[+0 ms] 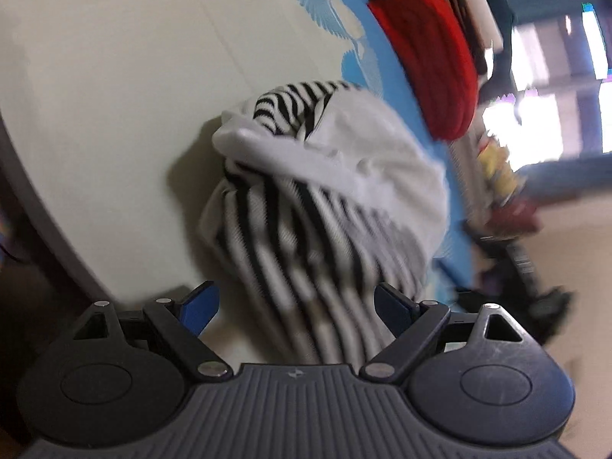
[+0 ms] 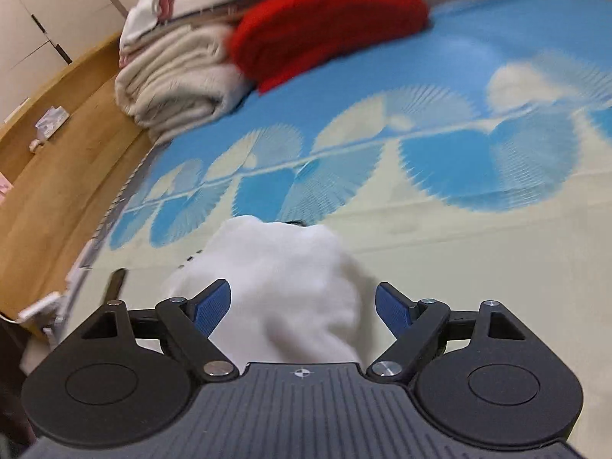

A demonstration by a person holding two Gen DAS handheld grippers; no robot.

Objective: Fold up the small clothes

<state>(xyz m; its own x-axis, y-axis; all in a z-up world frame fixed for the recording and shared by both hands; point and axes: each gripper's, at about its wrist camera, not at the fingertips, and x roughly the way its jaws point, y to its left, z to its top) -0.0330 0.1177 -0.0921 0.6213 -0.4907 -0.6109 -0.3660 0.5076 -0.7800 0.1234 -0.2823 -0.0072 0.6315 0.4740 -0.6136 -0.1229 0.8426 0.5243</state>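
Across both wrist views a cream mat (image 2: 478,260) with a band of blue fan-shaped prints (image 2: 451,160) covers the work surface; in the left wrist view the same mat (image 1: 114,114) fills the upper left, its blue border running down the right of centre. At the middle of the left view lies the task's garment, a black-and-white striped piece (image 1: 306,260) bundled with white cloth, bunched and partly rolled on the mat. It reaches down between the blue pads of the left gripper (image 1: 296,306), whose jaws stand wide apart; the cloth passes between them, but the pads do not press on it.

In the right wrist view the same bundle shows as a blurred white mound (image 2: 275,279) at lower centre, between the spread fingers of the right gripper (image 2: 304,306). Those jaws are also wide apart, and neither pad clamps the cloth.

Toward the top of the right view a red folded garment (image 2: 329,19) rests on the blue part of the mat, just beside a stack of cream folded towels (image 2: 179,72) at upper left. A wooden ledge (image 2: 57,160) curves down the left edge, with pale cabinet doors (image 2: 34,11) above it. The left view shows the red piece (image 1: 432,65) at upper right, bright blurred windows (image 1: 554,122) beyond it, and pale floor at lower right.
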